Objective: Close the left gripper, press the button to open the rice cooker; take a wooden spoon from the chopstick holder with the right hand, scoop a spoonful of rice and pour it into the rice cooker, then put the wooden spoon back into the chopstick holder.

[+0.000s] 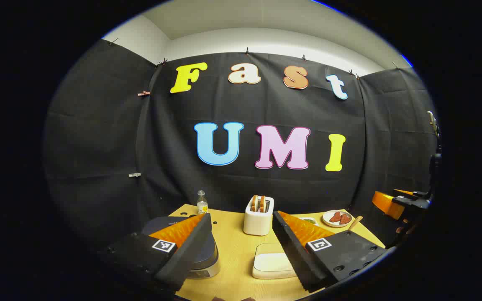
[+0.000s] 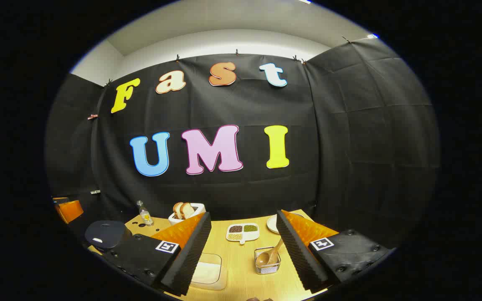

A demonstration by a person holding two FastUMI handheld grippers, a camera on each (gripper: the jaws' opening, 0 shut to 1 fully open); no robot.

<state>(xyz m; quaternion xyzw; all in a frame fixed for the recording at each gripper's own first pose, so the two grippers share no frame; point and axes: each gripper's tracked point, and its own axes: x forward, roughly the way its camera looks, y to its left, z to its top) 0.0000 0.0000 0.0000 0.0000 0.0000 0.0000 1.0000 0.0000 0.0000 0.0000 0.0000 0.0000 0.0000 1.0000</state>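
Note:
My left gripper (image 1: 241,221) hovers open above the wooden table, nothing between its fingers. The dark grey rice cooker (image 1: 208,253) sits low on the left with its lid down, partly hidden behind the left finger. A white rice container (image 1: 271,264) lies between the fingers. My right gripper (image 2: 243,217) is open and holds nothing. Just ahead of it, near its right finger, a wire chopstick holder (image 2: 267,263) carries the wooden spoon (image 2: 266,256). The rice container (image 2: 208,271) and the rice cooker (image 2: 106,234) lie to the left in the right gripper view.
A white toaster (image 1: 258,217) with bread, a small bottle (image 1: 201,202) and a plate (image 1: 337,218) of red food stand at the table's back. A divided dish (image 2: 243,232) of beans lies mid-table. The other gripper (image 1: 396,202) hangs at the far right.

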